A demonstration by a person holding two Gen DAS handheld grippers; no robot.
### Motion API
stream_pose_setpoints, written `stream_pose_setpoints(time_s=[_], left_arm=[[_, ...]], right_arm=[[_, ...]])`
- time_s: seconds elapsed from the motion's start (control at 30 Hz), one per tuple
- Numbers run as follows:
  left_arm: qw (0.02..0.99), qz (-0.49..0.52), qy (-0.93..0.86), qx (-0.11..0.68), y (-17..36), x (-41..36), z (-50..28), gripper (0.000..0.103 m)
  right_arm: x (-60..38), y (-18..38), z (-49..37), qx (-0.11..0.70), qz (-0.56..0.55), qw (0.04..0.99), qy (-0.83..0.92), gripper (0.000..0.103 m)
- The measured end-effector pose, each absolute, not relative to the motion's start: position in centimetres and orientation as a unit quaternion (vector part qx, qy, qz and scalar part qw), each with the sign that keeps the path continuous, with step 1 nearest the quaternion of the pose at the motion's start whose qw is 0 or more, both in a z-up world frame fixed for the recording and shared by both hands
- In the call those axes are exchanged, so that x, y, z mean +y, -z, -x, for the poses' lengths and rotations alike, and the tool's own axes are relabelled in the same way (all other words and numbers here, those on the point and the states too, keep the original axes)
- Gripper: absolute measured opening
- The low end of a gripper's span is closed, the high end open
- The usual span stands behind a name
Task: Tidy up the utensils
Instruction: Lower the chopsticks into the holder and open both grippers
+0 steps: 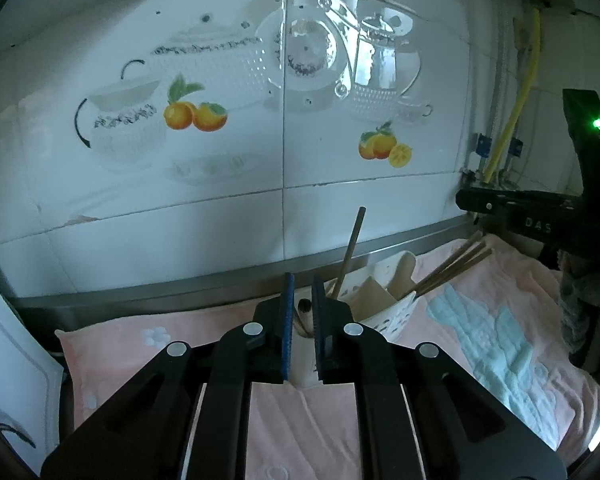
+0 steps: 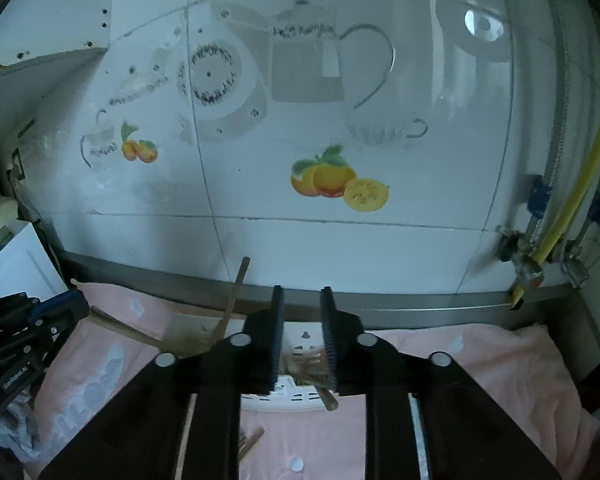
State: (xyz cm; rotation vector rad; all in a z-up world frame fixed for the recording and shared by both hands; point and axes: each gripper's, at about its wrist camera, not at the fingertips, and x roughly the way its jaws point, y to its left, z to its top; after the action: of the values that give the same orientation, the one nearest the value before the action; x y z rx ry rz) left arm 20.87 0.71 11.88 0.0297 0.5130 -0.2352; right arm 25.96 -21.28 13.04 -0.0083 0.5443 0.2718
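Observation:
A white slotted utensil holder [image 1: 396, 310] lies on a pink towel [image 1: 300, 424] with several brown chopsticks [image 1: 452, 264] sticking out of it. My left gripper [image 1: 303, 280] hangs over its left end, its blue pads nearly together around the end of a brown handle [image 1: 303, 312]. In the right wrist view my right gripper [image 2: 302, 292] stands open over the holder [image 2: 300, 346]. Chopsticks [image 2: 312, 362] lie loose between its fingers, untouched by the pads, and one end [image 2: 330, 403] pokes out below. More chopsticks [image 2: 228, 312] lean out on the left.
A steel ledge [image 1: 160, 288] and tiled wall close the back. A yellow hose [image 2: 572, 200] and valves stand at the right. A white board [image 1: 12, 360] stands at the left. Loose chopsticks [image 2: 252, 444] lie on the towel [image 2: 480, 360].

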Motion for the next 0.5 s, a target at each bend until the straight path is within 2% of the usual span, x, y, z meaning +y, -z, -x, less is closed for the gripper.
stream_pose_setpoints(time_s=[0.1,0.17,0.27,0.5], left_arm=[[0.963,-0.01,0.116,0.244,-12.2,1.2,-19.6,0.012],[0.965,-0.006,0.112,0.237,-12.2,1.6,-18.3,0.025],[0.966,-0.004,0.111,0.233,-11.8,2.1,-16.4,0.027],[0.967,0.005,0.103,0.231,-9.6,3.7,-12.1,0.041]], right_arm=[[-21.4,-13.3,-24.2,0.26,0.005,0.956,-0.136,0.021],[-21.4,-12.8,-22.8,0.262,0.005,0.955,-0.142,0.021],[-21.2,-11.3,-20.6,0.271,0.007,0.951,-0.148,0.021],[-19.4,-3.9,-16.3,0.343,-0.004,0.922,-0.179,0.021]])
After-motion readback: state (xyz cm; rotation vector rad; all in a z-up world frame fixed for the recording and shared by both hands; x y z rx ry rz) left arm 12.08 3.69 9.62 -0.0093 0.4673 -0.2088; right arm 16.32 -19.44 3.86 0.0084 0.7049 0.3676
